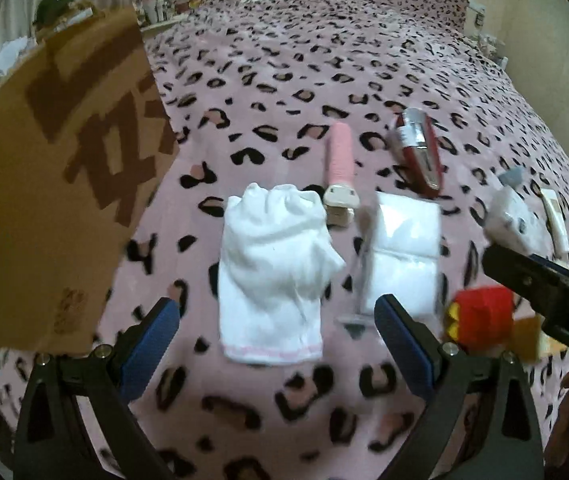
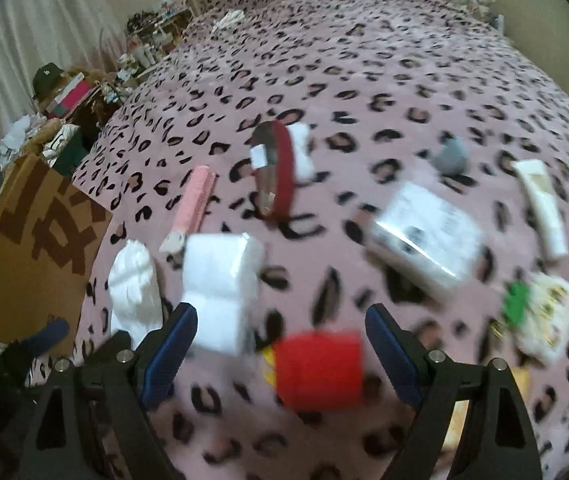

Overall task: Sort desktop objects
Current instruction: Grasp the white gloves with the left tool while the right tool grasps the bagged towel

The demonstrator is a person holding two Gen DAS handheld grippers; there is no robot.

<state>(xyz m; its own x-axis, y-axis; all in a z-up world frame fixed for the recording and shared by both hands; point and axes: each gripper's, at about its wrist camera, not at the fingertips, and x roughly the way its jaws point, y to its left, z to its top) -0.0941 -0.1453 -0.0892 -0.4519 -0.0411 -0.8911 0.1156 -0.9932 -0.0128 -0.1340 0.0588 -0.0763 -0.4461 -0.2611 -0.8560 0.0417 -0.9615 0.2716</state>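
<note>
Hovering with jaws apart and empty, right gripper (image 2: 280, 354) frames red carton (image 2: 318, 366) at lower centre; blur suggests motion, so closing could nudge it. Left gripper (image 1: 276, 344) likewise spread over white cloth (image 1: 274, 272).

Bed (image 1: 284, 60) with pink leopard-print cover. Ahead of left gripper (image 1: 276, 320): white folded cloth (image 1: 272, 272), pink-handled tool (image 1: 338, 160), white packet (image 1: 402, 248), red case (image 1: 420, 152). Between right gripper (image 2: 280, 344) fingers: red box (image 2: 318, 366); beyond it, white carton (image 2: 428, 236).
</note>
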